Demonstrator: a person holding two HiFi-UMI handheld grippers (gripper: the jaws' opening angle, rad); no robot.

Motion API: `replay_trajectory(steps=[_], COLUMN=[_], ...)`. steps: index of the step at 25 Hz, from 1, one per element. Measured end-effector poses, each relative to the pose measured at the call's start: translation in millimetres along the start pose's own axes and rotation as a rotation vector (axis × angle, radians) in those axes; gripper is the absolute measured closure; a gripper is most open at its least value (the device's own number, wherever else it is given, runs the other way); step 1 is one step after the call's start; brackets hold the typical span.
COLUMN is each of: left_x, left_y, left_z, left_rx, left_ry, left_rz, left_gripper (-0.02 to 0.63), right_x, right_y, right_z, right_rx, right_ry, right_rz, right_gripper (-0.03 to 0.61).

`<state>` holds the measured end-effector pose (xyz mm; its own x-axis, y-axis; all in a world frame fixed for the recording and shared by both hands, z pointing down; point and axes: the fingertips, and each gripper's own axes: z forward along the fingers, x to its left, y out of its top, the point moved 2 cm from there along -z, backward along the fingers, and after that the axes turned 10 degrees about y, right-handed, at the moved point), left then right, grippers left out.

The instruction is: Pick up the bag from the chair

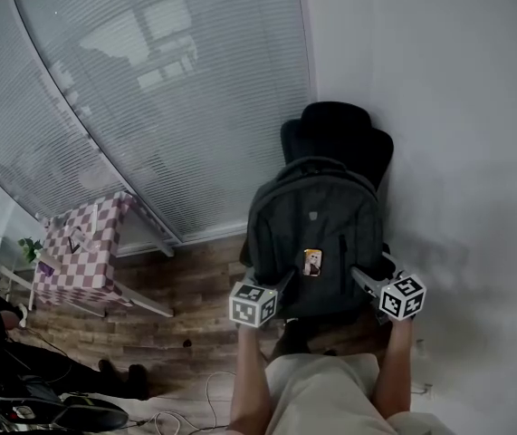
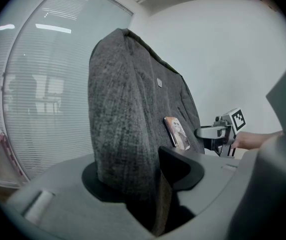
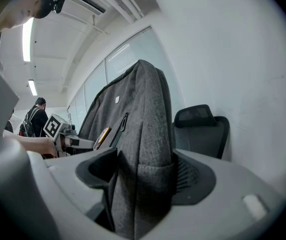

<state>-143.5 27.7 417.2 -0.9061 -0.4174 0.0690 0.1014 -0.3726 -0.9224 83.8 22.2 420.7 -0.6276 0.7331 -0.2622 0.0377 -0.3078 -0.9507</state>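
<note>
The head view looks steeply down on the bag (image 1: 317,229) from above and in front, taking in its whole front. The left gripper view sits hard against the bag's left edge as the person faces it, looking across the front to the right gripper (image 2: 214,132). The right gripper view mirrors it at the right edge, seeing the left gripper (image 3: 76,142). All three share the bag's front panel.

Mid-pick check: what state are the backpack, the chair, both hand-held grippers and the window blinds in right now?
backpack: upright in front of the chair's backrest, clamped on both sides.
chair: carrying the backpack, seat hidden.
left hand-held gripper: shut on the backpack's side.
right hand-held gripper: shut on the opposite side.
window blinds: lowered, slats closed.
</note>
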Motion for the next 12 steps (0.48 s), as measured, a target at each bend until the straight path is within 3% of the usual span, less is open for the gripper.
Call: replay_trajectory(steps=[12], left_x=[-0.5], left_y=[-5.2], left_z=[5.5], left_rx=[0.007], left_ry=[-0.010], left_rz=[-0.013], left_gripper=[0.393], right_x=[-4.2], right_y=[-1.6], right_z=[-0.3], right_rx=[-0.002], right_ry=[-0.040], right_rz=[-0.007], right_gripper=[0.247])
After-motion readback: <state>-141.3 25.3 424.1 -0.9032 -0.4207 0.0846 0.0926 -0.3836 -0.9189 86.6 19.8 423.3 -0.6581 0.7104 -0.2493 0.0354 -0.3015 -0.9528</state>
